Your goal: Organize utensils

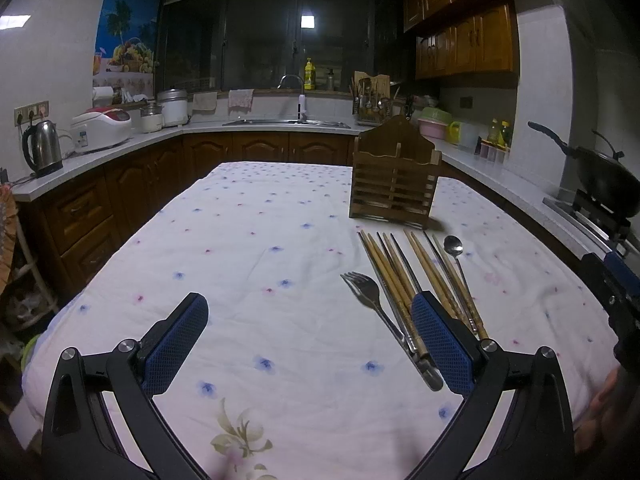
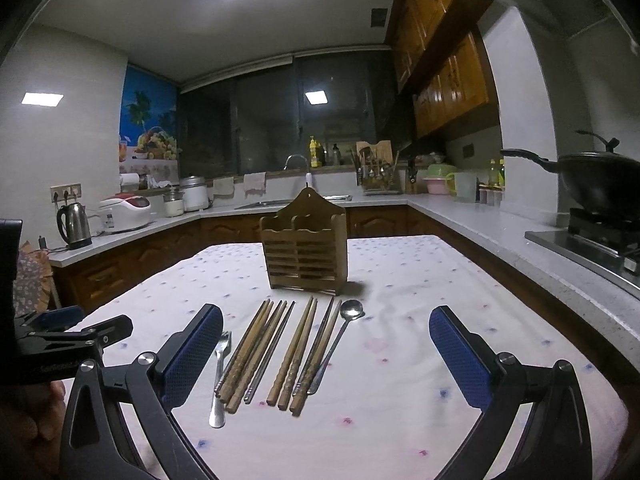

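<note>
While nothing is held, both sets of jaws wide: right gripper (image 2: pixel 326 354) over the row of utensils, left gripper (image 1: pixel 308 344) off to their left, right one nearer. Lying side by side on the flowered cloth of the surface (image 2: pixel 420 360), long axes pointing away toward the slatted wooden holder (image 2: pixel 306 254) just beyond: steel fork (image 2: pixel 219 380), turned wooden chopsticks (image 2: pixel 256 354), thin metal chopsticks (image 2: pixel 272 352), long-handled spoon (image 2: pixel 340 336). Slim, smooth, low-lying pieces, likely awkward to pinch.
</note>
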`<action>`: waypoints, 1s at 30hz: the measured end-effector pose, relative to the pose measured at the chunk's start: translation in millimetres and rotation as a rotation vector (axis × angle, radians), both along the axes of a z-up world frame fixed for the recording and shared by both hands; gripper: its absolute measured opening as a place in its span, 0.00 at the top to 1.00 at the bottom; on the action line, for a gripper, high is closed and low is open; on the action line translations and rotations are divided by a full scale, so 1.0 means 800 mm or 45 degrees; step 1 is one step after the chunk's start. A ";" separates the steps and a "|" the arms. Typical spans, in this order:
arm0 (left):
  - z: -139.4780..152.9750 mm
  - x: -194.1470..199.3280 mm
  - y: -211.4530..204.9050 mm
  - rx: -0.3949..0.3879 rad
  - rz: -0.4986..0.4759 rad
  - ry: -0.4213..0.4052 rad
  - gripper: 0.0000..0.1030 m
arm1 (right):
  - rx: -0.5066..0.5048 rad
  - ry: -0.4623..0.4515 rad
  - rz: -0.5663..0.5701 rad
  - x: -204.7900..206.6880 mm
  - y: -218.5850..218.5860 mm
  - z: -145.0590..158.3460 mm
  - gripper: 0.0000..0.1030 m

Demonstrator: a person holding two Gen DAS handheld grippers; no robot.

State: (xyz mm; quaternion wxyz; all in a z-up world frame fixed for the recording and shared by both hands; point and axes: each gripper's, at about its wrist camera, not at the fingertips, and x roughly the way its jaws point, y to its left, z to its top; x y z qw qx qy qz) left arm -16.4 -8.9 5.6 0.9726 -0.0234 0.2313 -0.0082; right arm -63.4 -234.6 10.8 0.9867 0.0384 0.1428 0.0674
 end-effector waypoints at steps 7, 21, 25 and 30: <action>0.001 0.000 -0.001 0.000 -0.001 0.000 0.00 | 0.015 0.022 0.020 0.000 0.002 -0.001 0.00; 0.004 0.003 -0.007 -0.009 -0.004 0.010 0.00 | 0.028 0.037 0.037 0.002 0.003 -0.003 0.00; 0.003 0.004 -0.006 -0.016 -0.007 0.013 0.00 | 0.034 0.041 0.043 0.002 0.004 -0.003 0.00; -0.001 0.010 -0.002 -0.032 -0.008 0.046 0.00 | 0.045 0.055 0.053 0.005 0.004 -0.004 0.00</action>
